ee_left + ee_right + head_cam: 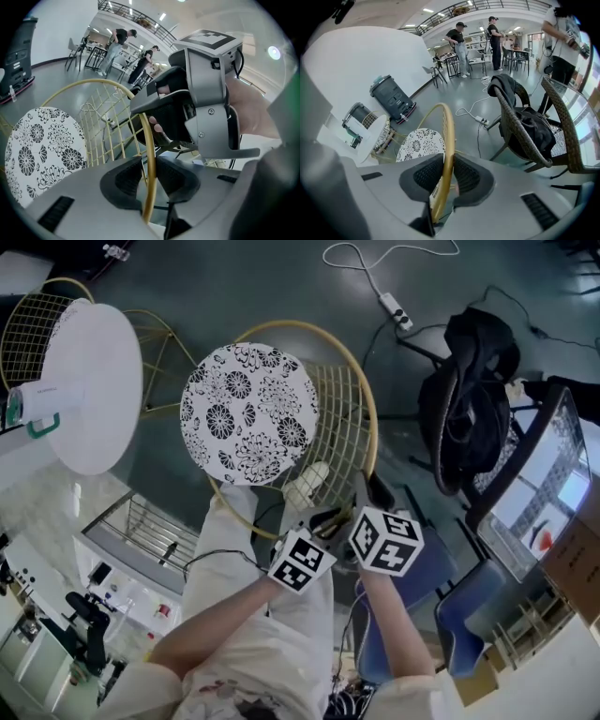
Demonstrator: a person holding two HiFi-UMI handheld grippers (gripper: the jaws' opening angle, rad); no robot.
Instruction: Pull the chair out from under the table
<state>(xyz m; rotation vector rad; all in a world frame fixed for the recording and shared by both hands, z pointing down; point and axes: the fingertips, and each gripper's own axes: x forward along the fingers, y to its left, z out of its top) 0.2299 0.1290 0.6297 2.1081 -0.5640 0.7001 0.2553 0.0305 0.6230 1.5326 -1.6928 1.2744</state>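
The chair has a gold wire frame and a round black-and-white floral cushion (248, 413). It stands on the grey floor just right of the white round table (98, 381). Both grippers hold the gold rim (367, 404) of the chair's back at its near side. In the left gripper view, my left gripper (326, 519) (149, 176) has the rim (149, 150) between its pads. My right gripper (370, 491) (446, 177) clamps the same rim (449, 136) a little further along. The cushion (421, 143) shows beyond the right gripper's jaws.
A dark wicker chair (469, 399) (525, 126) with a black bag on it stands to the right, beside a glass-topped table (548, 474). A white power strip (395, 307) and its cable lie on the floor beyond. A second gold wire chair (37, 324) sits behind the white table.
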